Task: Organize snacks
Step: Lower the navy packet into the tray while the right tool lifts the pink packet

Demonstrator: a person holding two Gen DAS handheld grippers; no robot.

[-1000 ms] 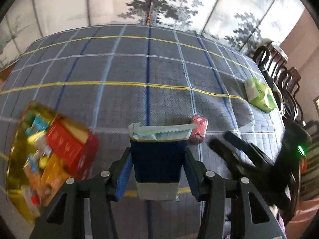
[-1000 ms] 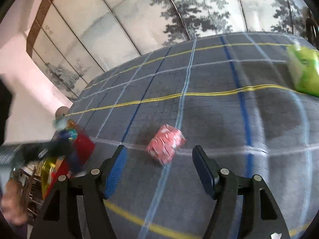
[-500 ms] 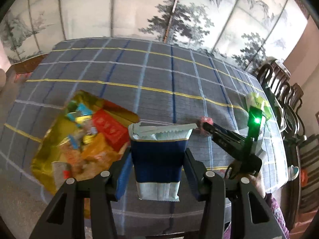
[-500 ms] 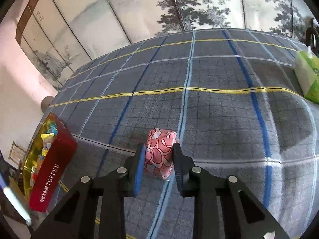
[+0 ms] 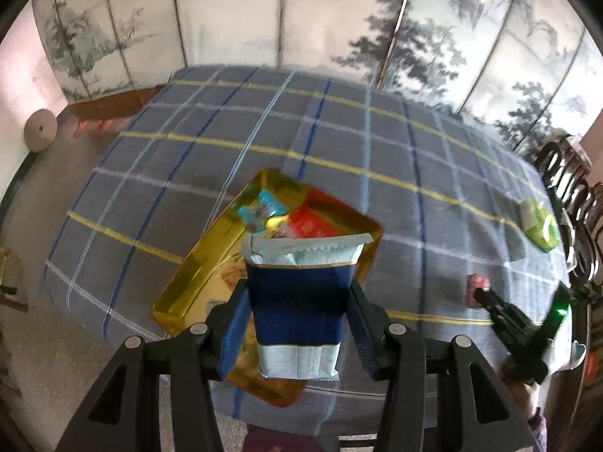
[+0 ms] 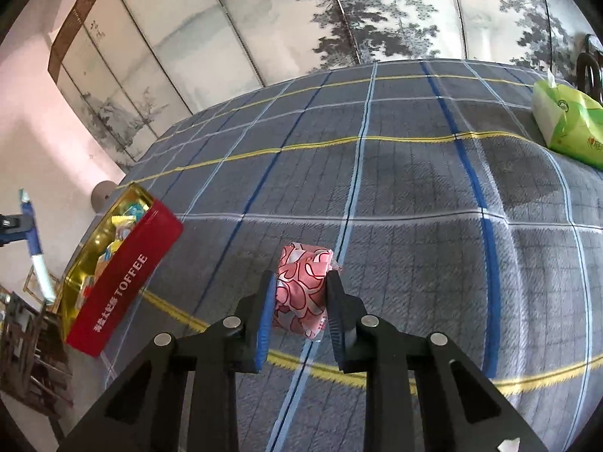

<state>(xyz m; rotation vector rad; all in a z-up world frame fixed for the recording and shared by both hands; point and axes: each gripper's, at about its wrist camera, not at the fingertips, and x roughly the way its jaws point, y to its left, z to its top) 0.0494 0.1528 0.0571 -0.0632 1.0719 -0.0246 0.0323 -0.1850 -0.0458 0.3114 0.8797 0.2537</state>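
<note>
Left tool (image 5: pixel 297 316) grips blue packet (image 5: pixel 297 301) — right tool (image 6: pixel 299 301) (closed) pinches pink candy (image 6: pixel 301 290).

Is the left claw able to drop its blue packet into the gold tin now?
Probably yes. The left claw holds the blue packet right above the open gold tin, nothing between them.

You have a table (image 6: pixel 414 173) under a grey plaid cloth with blue, white and yellow lines. A gold tin (image 5: pixel 196 278) with a red side marked TOFFEE sits at its near left edge, filled with assorted wrapped snacks (image 6: pixel 117 226). A green tissue pack (image 6: pixel 565 124) lies near the far right edge. A pink patterned packet (image 6: pixel 301 286) is near the front edge; whether it touches the cloth is unclear.
</note>
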